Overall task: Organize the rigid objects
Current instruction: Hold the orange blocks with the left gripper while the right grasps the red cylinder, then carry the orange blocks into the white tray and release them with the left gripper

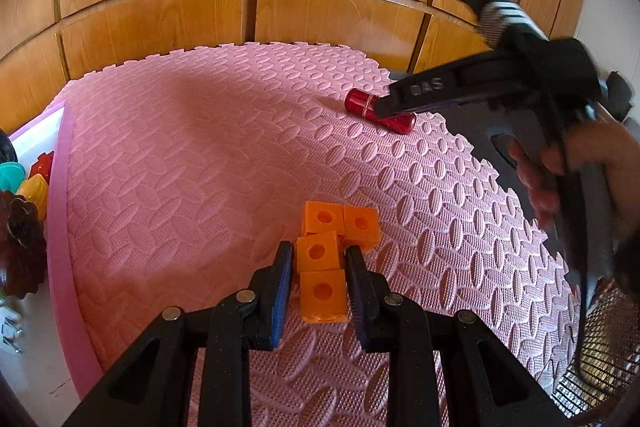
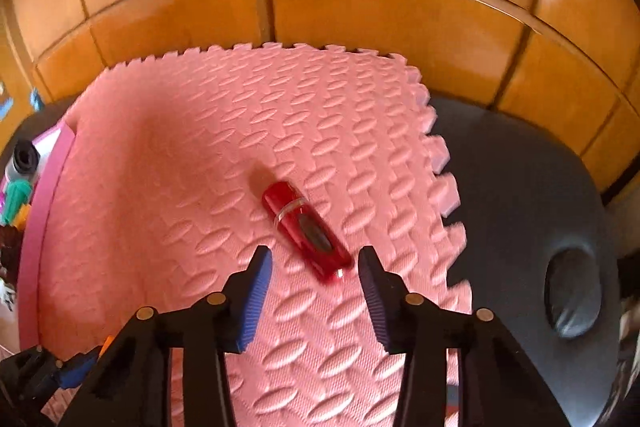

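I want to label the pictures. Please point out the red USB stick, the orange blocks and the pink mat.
USB stick [image 2: 305,229]: right wrist view, middle of its body.
Orange blocks [image 1: 322,291]: left wrist view, top face of the nearest block.
Mat [image 1: 180,155]: left wrist view, bare textured surface.

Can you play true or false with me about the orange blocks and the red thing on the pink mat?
1. The left gripper squeezes the orange blocks. True.
2. The red stick lies in the basket. False: it lies on the pink mat.
3. The right gripper is pinching the red stick. False: its pads stand apart from it.
4. There are four orange blocks. True.
5. The mat is blue. False: pink.
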Action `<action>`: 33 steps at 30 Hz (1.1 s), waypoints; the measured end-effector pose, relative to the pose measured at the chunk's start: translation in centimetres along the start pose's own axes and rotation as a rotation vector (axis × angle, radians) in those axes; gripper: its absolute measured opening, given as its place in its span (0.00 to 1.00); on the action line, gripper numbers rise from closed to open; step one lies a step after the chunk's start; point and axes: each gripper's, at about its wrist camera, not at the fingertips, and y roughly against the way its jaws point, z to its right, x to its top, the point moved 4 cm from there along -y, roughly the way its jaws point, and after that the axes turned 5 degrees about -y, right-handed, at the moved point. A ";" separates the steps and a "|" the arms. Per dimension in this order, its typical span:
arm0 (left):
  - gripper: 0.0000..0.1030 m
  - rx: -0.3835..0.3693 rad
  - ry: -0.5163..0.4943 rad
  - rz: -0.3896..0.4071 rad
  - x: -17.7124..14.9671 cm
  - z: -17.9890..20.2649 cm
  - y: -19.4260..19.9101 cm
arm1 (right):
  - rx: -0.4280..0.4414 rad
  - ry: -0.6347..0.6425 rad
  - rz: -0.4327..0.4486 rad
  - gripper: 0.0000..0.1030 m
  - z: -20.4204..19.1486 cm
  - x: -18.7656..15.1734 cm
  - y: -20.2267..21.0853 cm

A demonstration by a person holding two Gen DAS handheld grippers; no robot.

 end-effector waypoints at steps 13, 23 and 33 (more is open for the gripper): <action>0.26 -0.003 0.002 -0.001 0.1 -0.2 0.0 | -0.030 0.087 -0.015 0.24 -1.6 -0.9 -1.8; 0.26 0.010 -0.012 -0.004 0.0 0.0 0.0 | 0.036 -0.015 0.012 0.25 -1.3 -6.0 1.0; 0.26 0.038 -0.036 -0.010 0.1 0.2 0.0 | 0.057 -0.010 0.099 0.27 -1.2 -6.7 1.2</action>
